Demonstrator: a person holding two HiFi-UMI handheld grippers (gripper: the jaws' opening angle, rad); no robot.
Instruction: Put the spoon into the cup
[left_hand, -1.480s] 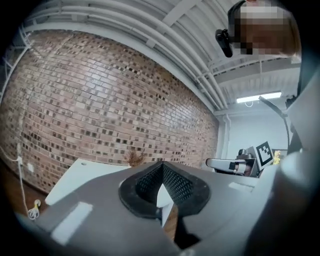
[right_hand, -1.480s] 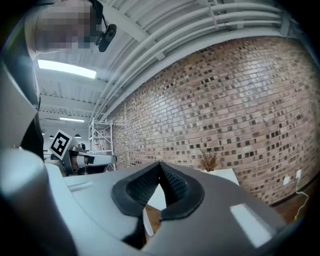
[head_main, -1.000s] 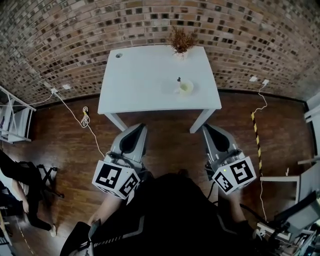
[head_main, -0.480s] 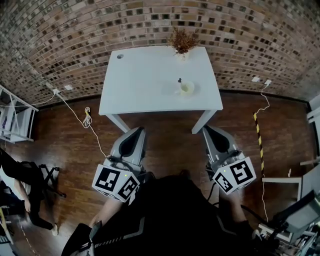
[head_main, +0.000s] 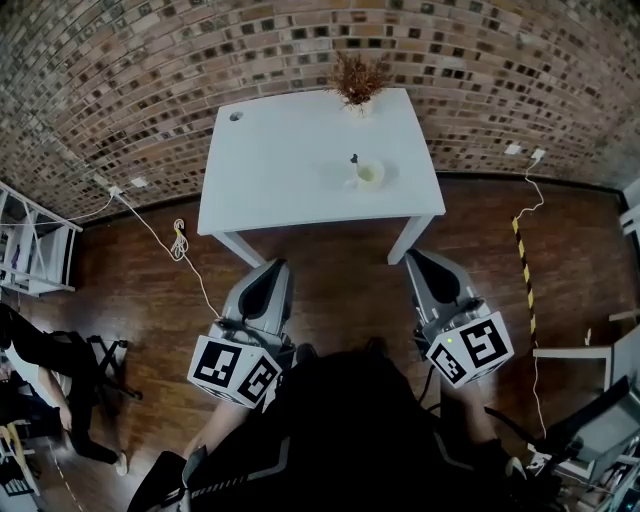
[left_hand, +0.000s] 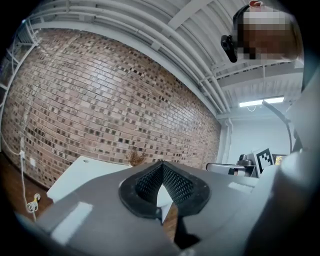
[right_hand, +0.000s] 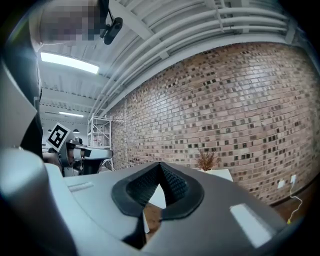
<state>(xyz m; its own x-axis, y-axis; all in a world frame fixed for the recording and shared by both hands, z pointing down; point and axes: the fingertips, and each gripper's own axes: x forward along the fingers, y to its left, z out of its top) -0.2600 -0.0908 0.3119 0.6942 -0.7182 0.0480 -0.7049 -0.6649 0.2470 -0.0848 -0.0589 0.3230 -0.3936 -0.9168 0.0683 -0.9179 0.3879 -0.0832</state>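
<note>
A pale cup (head_main: 369, 174) stands on the right half of the white table (head_main: 290, 170), far ahead of me. The spoon (head_main: 353, 160) shows only as a small dark piece at the cup's left rim; I cannot tell whether it is inside. My left gripper (head_main: 272, 266) and right gripper (head_main: 420, 258) hang close to my body, over the wooden floor and short of the table's front edge. Both point level toward the table. The left gripper (left_hand: 161, 165) has its pads meeting at the tip with nothing held; the right gripper (right_hand: 160, 165) looks the same.
A dried plant (head_main: 358, 80) stands at the table's far edge against the brick wall. A cable (head_main: 165, 240) trails over the floor at left, near a white shelf (head_main: 25, 245). A seated person (head_main: 50, 370) is at lower left. Striped tape (head_main: 525, 275) marks the floor at right.
The head view has drifted slightly, so the table sits a little differently in the picture. Both grippers stay shut and in about the same place.
</note>
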